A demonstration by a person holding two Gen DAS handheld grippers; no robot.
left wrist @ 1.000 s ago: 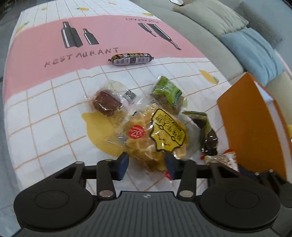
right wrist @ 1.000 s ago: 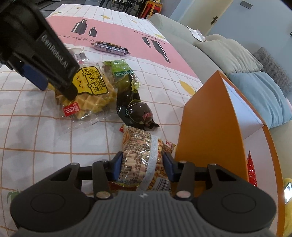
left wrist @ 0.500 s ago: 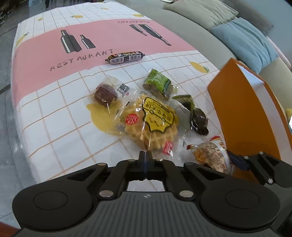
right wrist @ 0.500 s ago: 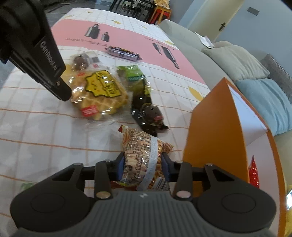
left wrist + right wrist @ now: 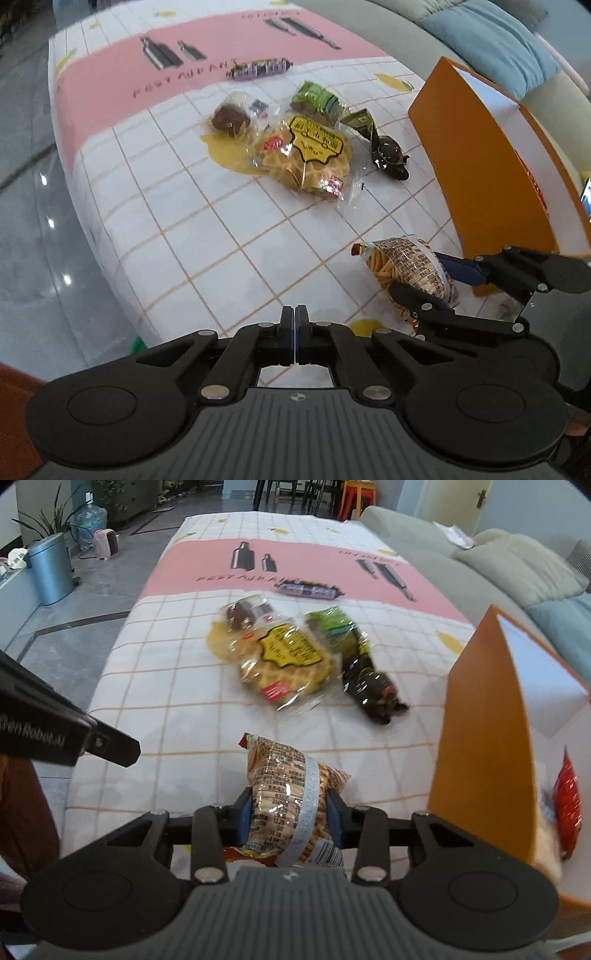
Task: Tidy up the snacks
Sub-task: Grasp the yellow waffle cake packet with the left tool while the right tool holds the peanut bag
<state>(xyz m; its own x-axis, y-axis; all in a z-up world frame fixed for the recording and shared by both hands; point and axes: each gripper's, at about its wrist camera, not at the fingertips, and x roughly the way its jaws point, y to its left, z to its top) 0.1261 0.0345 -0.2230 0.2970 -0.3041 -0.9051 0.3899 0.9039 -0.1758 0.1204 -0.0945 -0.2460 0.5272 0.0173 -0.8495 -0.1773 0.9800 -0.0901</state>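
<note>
The right gripper (image 5: pixel 290 818) clamps a clear crinkly packet of stick snacks (image 5: pixel 290 794) beside the orange box (image 5: pixel 480 746). The left gripper (image 5: pixel 295 334) is closed, empty, above the worktop (image 5: pixel 207 236).

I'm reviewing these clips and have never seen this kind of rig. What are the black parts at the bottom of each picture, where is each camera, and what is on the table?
There is no robot: a person holds a two-finger gripper in each hand, and each carries a fisheye camera looking forward along its fingers. The black shape at the bottom of each picture is that gripper's own body.

In the left wrist view the left gripper is shut and holds nothing. In the right wrist view the right gripper is shut on a bag of stick snacks.

On the tablecloth lie a waffle pack, a brown cake, a green packet, a dark wrapped sweet and a sausage stick. The orange box stands on the right.
</note>
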